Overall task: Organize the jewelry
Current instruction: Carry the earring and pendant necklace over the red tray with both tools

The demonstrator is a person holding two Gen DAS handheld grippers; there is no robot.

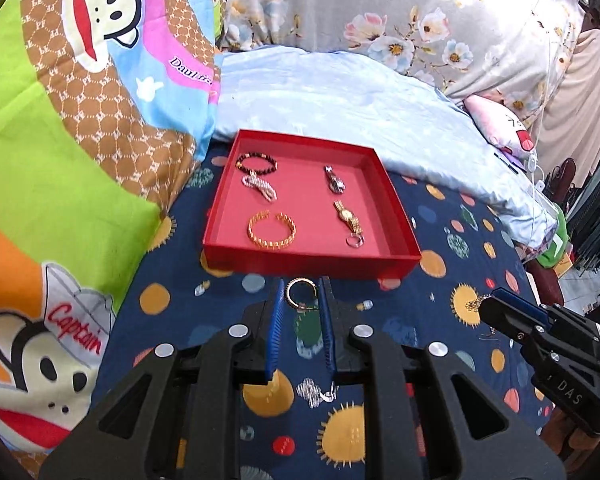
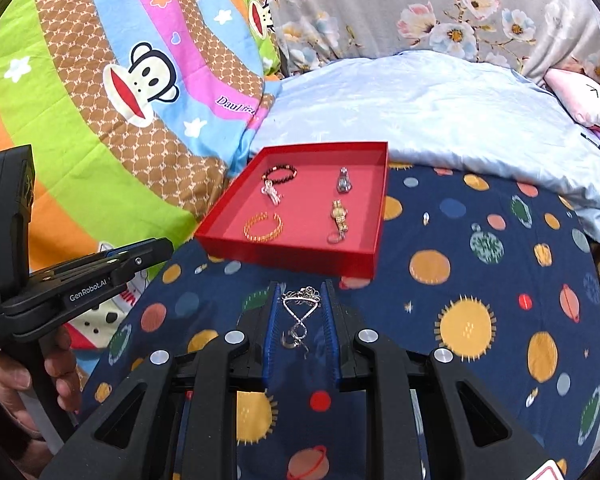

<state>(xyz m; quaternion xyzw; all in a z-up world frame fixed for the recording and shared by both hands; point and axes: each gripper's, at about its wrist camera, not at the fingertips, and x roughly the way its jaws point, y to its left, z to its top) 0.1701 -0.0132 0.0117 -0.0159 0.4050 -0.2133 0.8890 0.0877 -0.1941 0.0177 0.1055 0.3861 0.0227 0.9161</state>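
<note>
L wrist view alone shows a silver chain piece [image 1: 315, 394] lying on the planet-print sheet [image 1: 432, 292] under the left gripper [image 1: 301, 294], plus the right gripper [image 1: 485, 305] side-on at 3 o'clock w/ a bit of gold-tone chain at its tip. R wrist view alone shows a hand [image 2: 24, 376] at 8 o'clock around the left gripper's handle.

Left gripper is clenched on a gold ring-shaped piece [image 1: 300, 293], pinched between the blue pads near the tips. Right gripper [image 2: 301, 296] grasps a thin silver necklace [image 2: 298, 316]; ornate part at the tips, chain looping back twd the camera.

Red tray [image 1: 236, 254] sits at 12 o'clock of both grippers, on the sheet. Inside: dark bead bracelet [image 1: 257, 162], sparkly bracelet [image 1: 260, 187], gold cuff [image 1: 272, 229], dark watch [image 1: 334, 180], gold watch [image 1: 347, 215], small silver ring [image 1: 355, 240] touching it.

Ring's lower edge blurs into the sheet; whether it's a ring or hoop, can't tell.
</note>
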